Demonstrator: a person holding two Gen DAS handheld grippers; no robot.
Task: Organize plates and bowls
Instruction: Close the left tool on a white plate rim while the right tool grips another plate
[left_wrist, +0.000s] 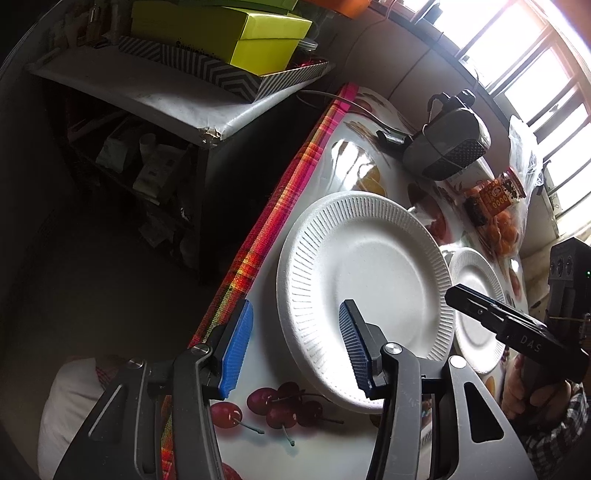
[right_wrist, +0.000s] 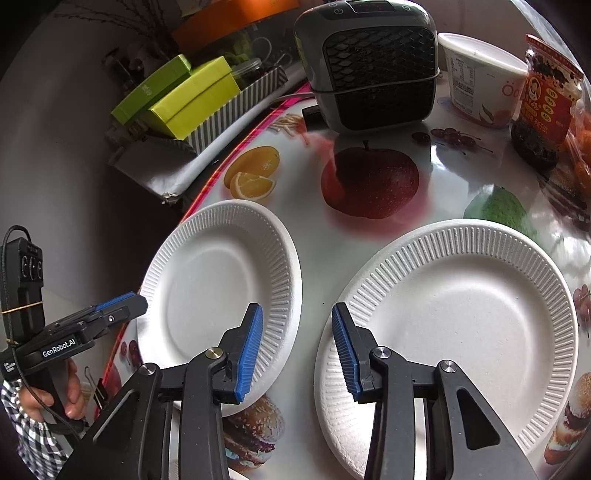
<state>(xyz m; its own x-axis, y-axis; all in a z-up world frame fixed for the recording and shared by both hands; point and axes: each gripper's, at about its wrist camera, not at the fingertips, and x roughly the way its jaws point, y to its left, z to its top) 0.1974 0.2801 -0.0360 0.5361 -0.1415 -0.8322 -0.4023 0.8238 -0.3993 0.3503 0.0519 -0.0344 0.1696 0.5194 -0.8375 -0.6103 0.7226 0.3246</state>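
Observation:
Two white ribbed paper plates lie on the fruit-print table. In the left wrist view one plate (left_wrist: 369, 280) fills the middle and the other plate (left_wrist: 476, 295) lies beyond it on the right. My left gripper (left_wrist: 295, 350) is open and empty, its jaws astride the near plate's left rim. In the right wrist view the left plate (right_wrist: 221, 291) and the right plate (right_wrist: 450, 317) lie side by side. My right gripper (right_wrist: 297, 347) is open and empty over the gap between them. The left gripper also shows at the left edge of the right wrist view (right_wrist: 122, 306).
A grey fan heater (right_wrist: 369, 62) stands at the back of the table, with a white yoghurt tub (right_wrist: 480, 77), a red-labelled jar (right_wrist: 546, 103) and a bag of oranges (left_wrist: 506, 225) to its right. A shelf with yellow-green boxes (left_wrist: 229, 33) stands beyond the table's striped edge (left_wrist: 266, 236).

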